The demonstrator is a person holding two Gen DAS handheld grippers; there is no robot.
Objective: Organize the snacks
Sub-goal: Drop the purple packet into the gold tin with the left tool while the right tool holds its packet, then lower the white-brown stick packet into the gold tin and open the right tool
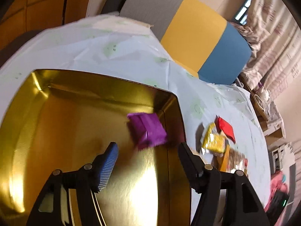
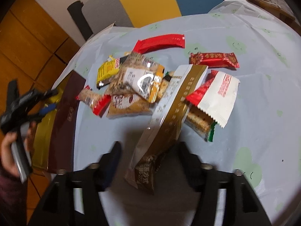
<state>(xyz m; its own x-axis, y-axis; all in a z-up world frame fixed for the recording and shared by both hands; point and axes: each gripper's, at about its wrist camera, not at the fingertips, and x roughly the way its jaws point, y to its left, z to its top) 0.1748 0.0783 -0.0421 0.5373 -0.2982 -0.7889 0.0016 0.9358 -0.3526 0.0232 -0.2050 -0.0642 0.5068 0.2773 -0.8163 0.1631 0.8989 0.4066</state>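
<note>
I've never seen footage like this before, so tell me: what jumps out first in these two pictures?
The shiny gold tin fills the left wrist view, with a purple packet in it near its right wall, just beyond the open left tongs. In the right wrist view, a jumbled heap of snack packets lies on the pale tablecloth, and a long brown-and-gold packet reaches down between the open right tongs.

The right gripper [image 2: 148, 150] hangs over a pale blue tablecloth [image 2: 263, 98], jaws apart, with the near end of a long gold-and-white packet [image 2: 165, 116] between them, no pad clearly pressing it. Beyond lies a heap of snack packets [image 2: 131, 86], a plain red stick [image 2: 160, 42] farthest off. At the left edge, a hand [image 2: 9, 150] holds the left gripper [image 2: 47, 101] above a gold tin [image 2: 43, 131].
</note>
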